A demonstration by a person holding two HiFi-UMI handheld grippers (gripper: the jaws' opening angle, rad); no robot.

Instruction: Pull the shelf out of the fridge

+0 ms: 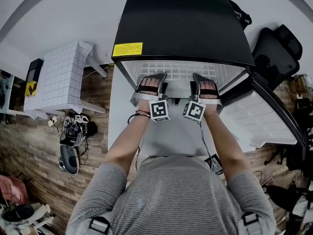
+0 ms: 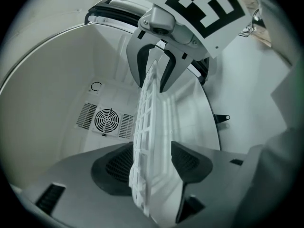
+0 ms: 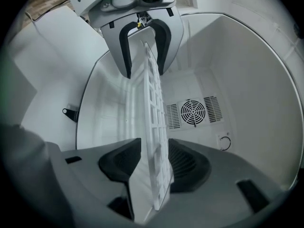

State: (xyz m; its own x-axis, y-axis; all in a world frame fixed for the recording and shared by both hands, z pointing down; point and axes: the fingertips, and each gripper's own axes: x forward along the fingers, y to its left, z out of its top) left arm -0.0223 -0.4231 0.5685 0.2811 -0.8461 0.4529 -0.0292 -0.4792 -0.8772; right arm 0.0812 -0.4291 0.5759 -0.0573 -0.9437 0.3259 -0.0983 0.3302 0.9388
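Now the shelf (image 1: 182, 70) is seen at the upper middle of the head view, lying in the mouth of the fridge (image 1: 181, 28), whose door (image 1: 259, 116) is swung open at the right. Its front edge is pinched by both tools: the left gripper (image 1: 152, 80) at centre-left and the right gripper (image 1: 205, 80) near it at centre-right. In each gripper view the shelf is shown edge-on, clamped between the dark pads (image 2: 114, 167). A fan (image 3: 193, 112) is set in the rear of the fridge.
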